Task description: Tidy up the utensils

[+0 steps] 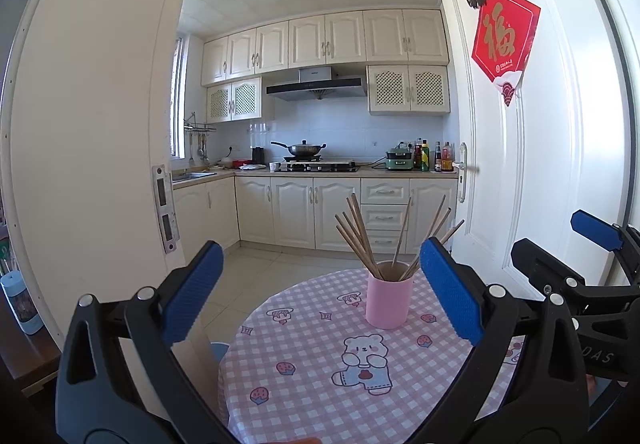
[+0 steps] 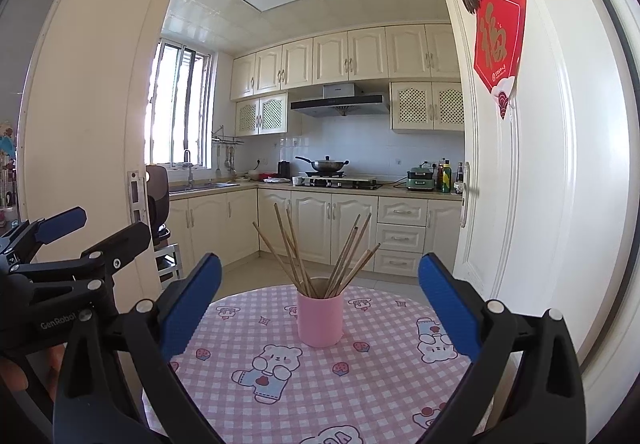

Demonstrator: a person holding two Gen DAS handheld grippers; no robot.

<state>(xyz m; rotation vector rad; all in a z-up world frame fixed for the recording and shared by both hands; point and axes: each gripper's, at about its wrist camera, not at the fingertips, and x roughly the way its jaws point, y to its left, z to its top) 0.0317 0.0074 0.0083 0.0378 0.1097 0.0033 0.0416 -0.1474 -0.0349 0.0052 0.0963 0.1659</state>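
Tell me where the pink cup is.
The pink cup stands upright on the checkered table, chopsticks fanned out of it; it sits ahead of both open grippers, slightly right in the left wrist view.

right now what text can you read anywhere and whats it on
"福": gold character on the red door hanging.
"GenRobot": on the left gripper body, right wrist view.
"DAS": partial letters on the right gripper body, left wrist view.
Small print under the 福, the range hood badge and the bottles: too small to read.
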